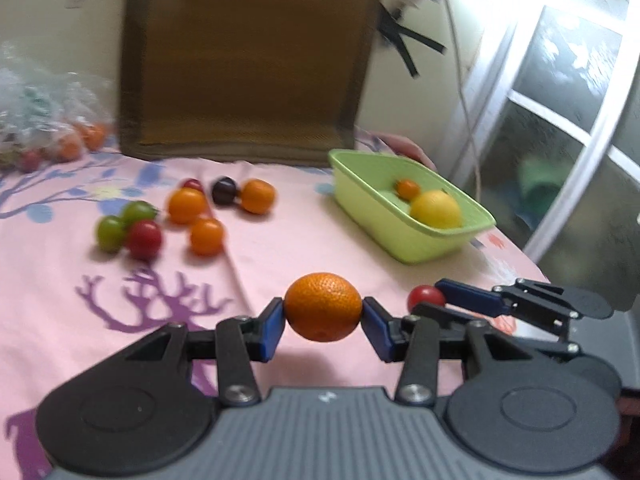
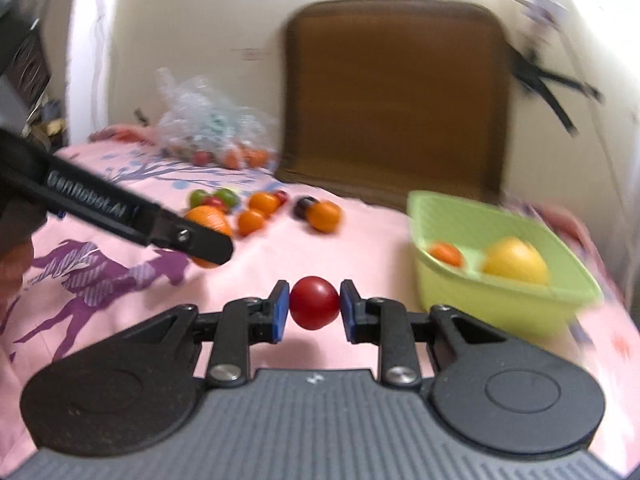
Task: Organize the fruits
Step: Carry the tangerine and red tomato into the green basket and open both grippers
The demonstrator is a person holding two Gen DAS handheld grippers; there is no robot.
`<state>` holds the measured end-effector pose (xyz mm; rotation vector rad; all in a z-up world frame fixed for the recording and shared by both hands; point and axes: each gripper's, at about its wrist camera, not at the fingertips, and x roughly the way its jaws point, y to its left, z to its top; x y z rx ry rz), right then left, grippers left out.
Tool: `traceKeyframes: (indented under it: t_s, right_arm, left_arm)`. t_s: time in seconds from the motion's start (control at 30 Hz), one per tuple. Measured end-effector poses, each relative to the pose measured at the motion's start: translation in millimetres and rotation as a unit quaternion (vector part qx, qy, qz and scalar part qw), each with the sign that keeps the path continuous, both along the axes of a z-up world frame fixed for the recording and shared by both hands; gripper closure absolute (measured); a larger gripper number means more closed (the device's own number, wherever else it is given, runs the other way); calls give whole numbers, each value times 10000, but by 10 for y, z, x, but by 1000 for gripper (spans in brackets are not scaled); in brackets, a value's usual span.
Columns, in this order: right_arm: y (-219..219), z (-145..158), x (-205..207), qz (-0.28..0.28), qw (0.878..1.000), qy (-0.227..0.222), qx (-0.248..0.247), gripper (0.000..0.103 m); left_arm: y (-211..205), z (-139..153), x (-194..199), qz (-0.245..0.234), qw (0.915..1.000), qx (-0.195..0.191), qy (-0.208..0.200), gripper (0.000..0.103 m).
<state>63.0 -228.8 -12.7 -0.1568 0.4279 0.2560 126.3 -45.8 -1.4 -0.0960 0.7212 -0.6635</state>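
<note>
My left gripper [image 1: 323, 314] is shut on an orange [image 1: 322, 306], held above the pink cloth. My right gripper [image 2: 314, 308] is shut on a small red tomato [image 2: 314, 302]; it also shows at the right of the left wrist view, right gripper [image 1: 434, 306] with the red tomato [image 1: 425, 298]. A light green tub [image 1: 412, 240] at the right holds a yellow lemon [image 1: 436, 209] and a small orange fruit [image 1: 408, 189]. Loose orange, green, red and dark fruits [image 1: 184, 216] lie in a cluster at the left. In the right wrist view the left gripper's arm [image 2: 120, 210] crosses at the left, with the orange [image 2: 210, 220] partly hidden behind it.
A brown mesh cushion [image 1: 248, 60] leans on the wall behind the cloth. A clear plastic bag [image 1: 44, 120] with more fruit lies at the far left. A window frame [image 1: 568, 128] and a white cable [image 1: 464, 100] stand to the right, past the bed's edge.
</note>
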Motion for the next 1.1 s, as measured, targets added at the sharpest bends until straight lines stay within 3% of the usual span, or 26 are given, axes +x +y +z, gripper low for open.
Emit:
traceKeyframes:
  t_s: [0.23, 0.5, 0.7, 0.77, 0.93, 1.03, 1.1]
  right_arm:
    - [-308, -103, -171, -415, 9985, 270, 212, 73]
    - [-359, -131, -206, -278, 9985, 325, 333, 70]
    - [-386, -146, -175, -155, 9977, 532, 385, 71]
    - [-413, -134, -201, -130, 9979, 441, 466, 72]
    - [-534, 34, -234, -445, 9966, -262, 634, 72]
    - [-643, 159, -126, -707, 9923, -620, 802, 71]
    - [-694, 185, 7, -835, 9907, -677, 832, 71]
  left_arm:
    - [-338, -77, -96, -212, 9989, 410, -49, 61]
    - [-467, -125, -127, -155, 9971, 723, -179, 60]
    - [-520, -54, -61, -174, 9974, 682, -164, 61]
    - [-552, 70, 12, -212, 9978, 568, -250, 61]
    - [-798, 422, 287, -370, 9977, 323, -463, 61]
    - [-1011, 517, 497, -407, 9965, 360, -637, 61]
    - [-1148, 523, 674, -428, 9971, 336, -535, 61]
